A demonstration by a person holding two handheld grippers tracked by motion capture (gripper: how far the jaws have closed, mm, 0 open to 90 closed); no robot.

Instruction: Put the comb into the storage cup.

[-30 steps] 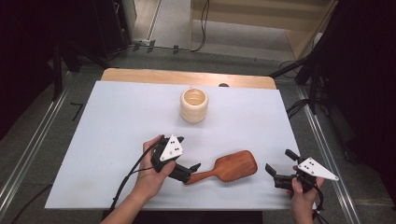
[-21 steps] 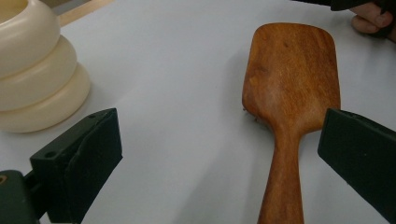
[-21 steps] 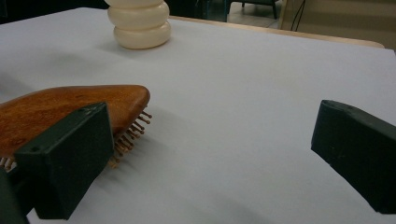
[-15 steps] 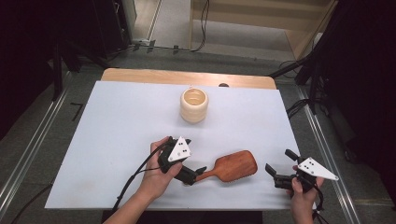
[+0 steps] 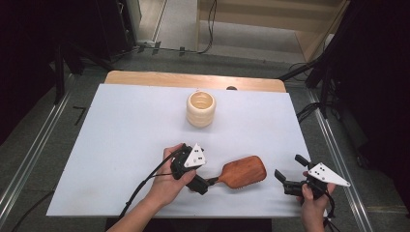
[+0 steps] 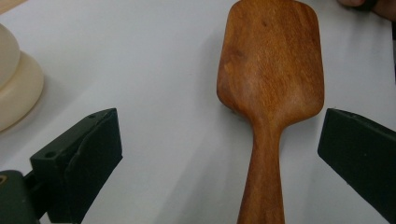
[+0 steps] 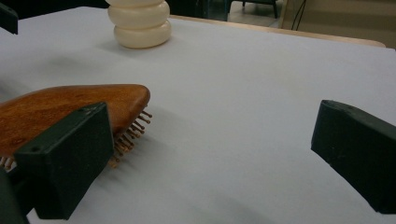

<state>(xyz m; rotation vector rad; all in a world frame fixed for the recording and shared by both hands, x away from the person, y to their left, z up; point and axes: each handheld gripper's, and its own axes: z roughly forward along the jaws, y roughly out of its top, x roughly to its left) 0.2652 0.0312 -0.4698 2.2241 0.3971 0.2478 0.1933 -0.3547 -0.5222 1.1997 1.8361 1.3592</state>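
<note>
Wooden, reddish-brown paddle hairbrush (image 5: 241, 171) lies on the white table cover (image 5: 121, 135), bristle side down, near the front edge, well apart from the cream ribbed cup (image 5: 200, 109) behind it. My left gripper (image 5: 209, 182) is at the handle end, and its two black jaws stand wide open on both sides of the handle, touching nothing. I judge the grasp is only prepared: closing and lifting are not yet done. My right gripper (image 5: 286, 180) waits open, beside the brush head. The brush has a smooth, polished back and short wooden pins (image 7: 133, 133) under it.
</note>
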